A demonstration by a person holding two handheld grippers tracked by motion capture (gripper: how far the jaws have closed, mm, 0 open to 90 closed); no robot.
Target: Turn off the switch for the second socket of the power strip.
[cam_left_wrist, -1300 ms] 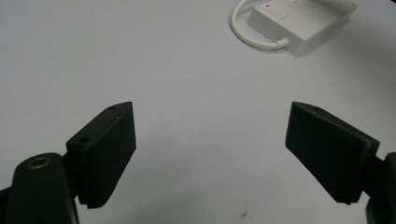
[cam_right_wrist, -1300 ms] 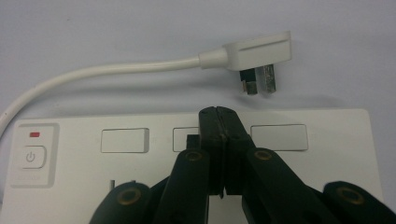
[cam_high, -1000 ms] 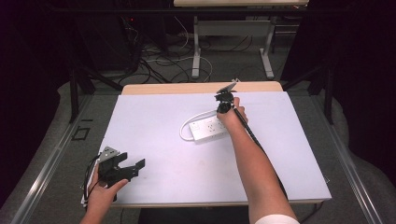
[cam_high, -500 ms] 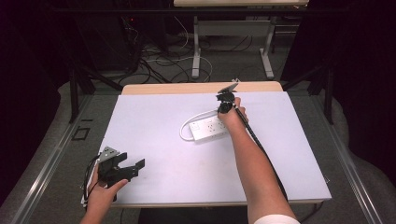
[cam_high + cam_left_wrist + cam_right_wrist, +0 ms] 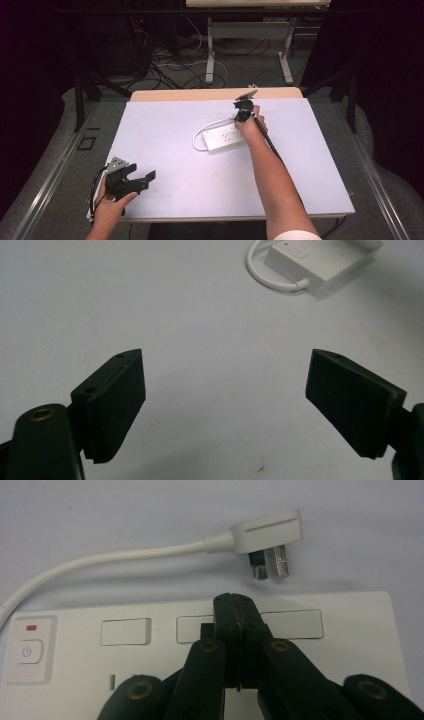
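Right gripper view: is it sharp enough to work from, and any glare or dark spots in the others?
Right gripper view: power strip and plug sharp, evenly lit, soft shadow under the plug. Left gripper view: tool pads slightly soft, strip clear. High view: table bright without glare, surroundings very dark.

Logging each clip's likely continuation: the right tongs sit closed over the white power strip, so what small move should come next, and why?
Probably lift the right tongs slightly, open them and reach past the power strip to the plug. They are shut with nothing between them, tips over the strip's sockets, while the plug lies unplugged just beyond. The left tongs stand open, well away.
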